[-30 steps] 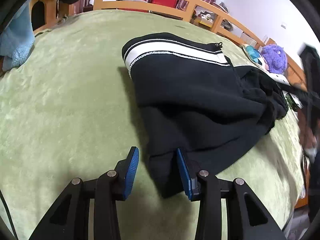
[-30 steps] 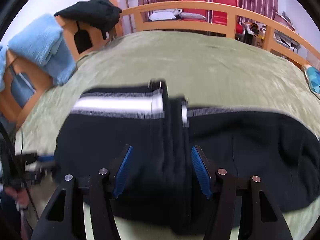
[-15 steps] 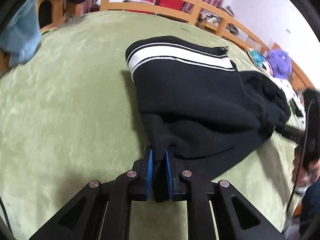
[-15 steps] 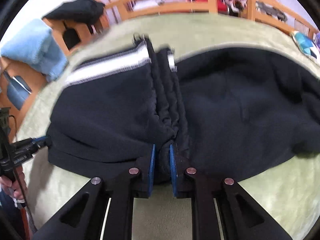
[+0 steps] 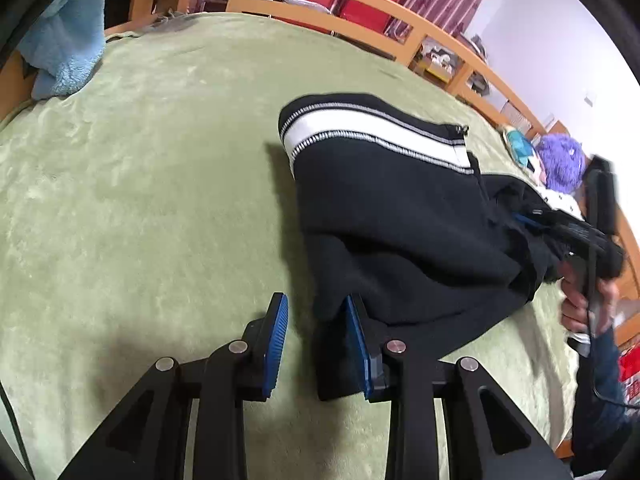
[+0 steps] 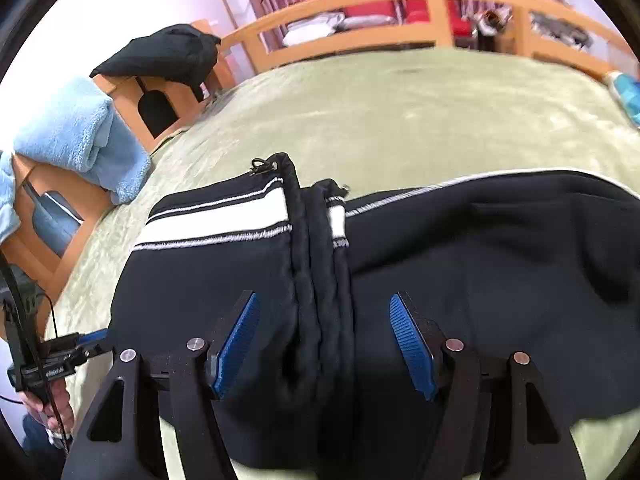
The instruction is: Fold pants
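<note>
Black pants (image 5: 400,220) with a white-striped waistband lie folded over on the green bed cover (image 5: 160,184). My left gripper (image 5: 318,344) is open at the near corner of the fabric, its right pad against the cloth edge. In the right wrist view the pants (image 6: 500,264) spread across the bed with a bunched ridge down the middle. My right gripper (image 6: 324,348) is open, its pads on either side of that ridge, holding nothing. The right gripper also shows at the far side of the pants in the left wrist view (image 5: 576,232).
A wooden bed rail (image 6: 400,12) runs along the far edge. A blue towel (image 6: 80,140) and a dark garment (image 6: 168,56) hang over the wooden frame at left. A purple plush toy (image 5: 560,164) lies at the bed's right edge.
Both grippers were shut on the pants half a second ago and have opened, letting go of the fabric. The pants now rest on the bed.
</note>
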### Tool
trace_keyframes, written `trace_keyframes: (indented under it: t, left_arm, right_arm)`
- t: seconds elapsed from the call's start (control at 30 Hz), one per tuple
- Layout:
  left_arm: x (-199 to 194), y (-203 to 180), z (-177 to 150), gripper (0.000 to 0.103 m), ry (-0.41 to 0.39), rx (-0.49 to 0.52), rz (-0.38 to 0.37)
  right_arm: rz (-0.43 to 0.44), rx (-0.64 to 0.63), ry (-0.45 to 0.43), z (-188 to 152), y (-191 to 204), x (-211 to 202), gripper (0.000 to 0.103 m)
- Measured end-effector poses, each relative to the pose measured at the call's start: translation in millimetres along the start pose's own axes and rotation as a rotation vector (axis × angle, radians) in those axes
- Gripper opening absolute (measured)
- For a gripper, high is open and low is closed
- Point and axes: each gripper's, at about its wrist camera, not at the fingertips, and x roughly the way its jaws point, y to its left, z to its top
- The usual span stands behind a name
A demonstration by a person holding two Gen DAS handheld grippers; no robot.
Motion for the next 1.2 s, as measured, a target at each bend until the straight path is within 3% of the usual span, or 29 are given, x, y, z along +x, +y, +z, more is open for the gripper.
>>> trace_keyframes:
  t: [0.13,0.2,0.27,0.3,0.37,0.47,0.57,0.6,0.7,0.77,0.8,0.87,1.0,1.13,1.2]
  left_arm:
    - [4.5,1.8,4.9,0.028,0.006,-0.007,-0.021]
    - [7.1,-2.0,7.8,0.028,0.002,0.008,-0.002]
    - [7.5,-6.7,11.2,0.028,-0.002,0.016,0.000]
    - [6.6,-8.5,12.2,0.028,-0.008,0.015,0.002]
    - [0.3,-13.0,15.3,0.028,-0.034,0.004,-0.023]
    - [-6.6,-20.3,18.0,0.030,-0.052,0.007,-0.041]
    - [-7.8,-26.7,18.8,0.031,-0.051,0.014,-0.038]
    - [-7.5,-27.1,18.7,0.031,-0.052,0.011,-0.038]
    - [-1.0,-27.0,15.4,0.046,-0.033,-0.008,-0.030]
    - [4.1,-25.8,12.4,0.050,-0.005,-0.033,-0.042]
    - [5.3,-24.9,10.8,0.050,0.003,-0.040,-0.053]
    - [6.7,-21.9,7.1,0.052,0.008,-0.064,-0.075]
    - [20.7,-14.2,-6.1,0.059,0.035,-0.166,-0.169]
    - [48.3,-6.9,-13.1,0.059,0.032,-0.286,-0.218]
    - [59.7,-5.8,-12.5,0.059,0.006,-0.345,-0.234]
  right_arm:
    - [0.059,0.024,0.136,6.8,-4.6,48.0,0.067]
    - [0.036,-0.016,0.155,1.7,5.3,62.8,0.063]
    - [0.005,-0.088,0.126,-0.9,17.1,60.2,0.024]
    - [-0.015,-0.107,0.084,-0.9,19.8,50.4,0.016]
    - [0.029,-0.062,0.031,1.8,13.5,32.7,0.014]
    - [0.075,0.014,-0.049,1.0,0.1,-1.2,0.013]
    - [-0.040,-0.010,-0.136,-4.6,-6.3,-24.3,0.013]
    - [-0.043,0.021,-0.117,-5.1,-14.8,-20.2,0.013]
    - [-0.043,0.086,-0.008,-7.1,-33.8,12.5,0.016]
    - [-0.085,0.070,0.054,-11.1,-32.8,28.6,0.028]
    - [-0.104,0.041,0.047,-12.1,-29.2,25.6,0.029]
    - [-0.127,0.040,0.005,-12.1,-28.3,8.8,0.042]
    - [-0.097,0.061,-0.075,-23.7,-20.3,-27.6,0.043]
    - [-0.105,-0.014,-0.028,-47.4,-3.7,-26.9,0.045]
    - [-0.162,-0.037,0.003,-62.2,-1.5,-16.9,0.046]
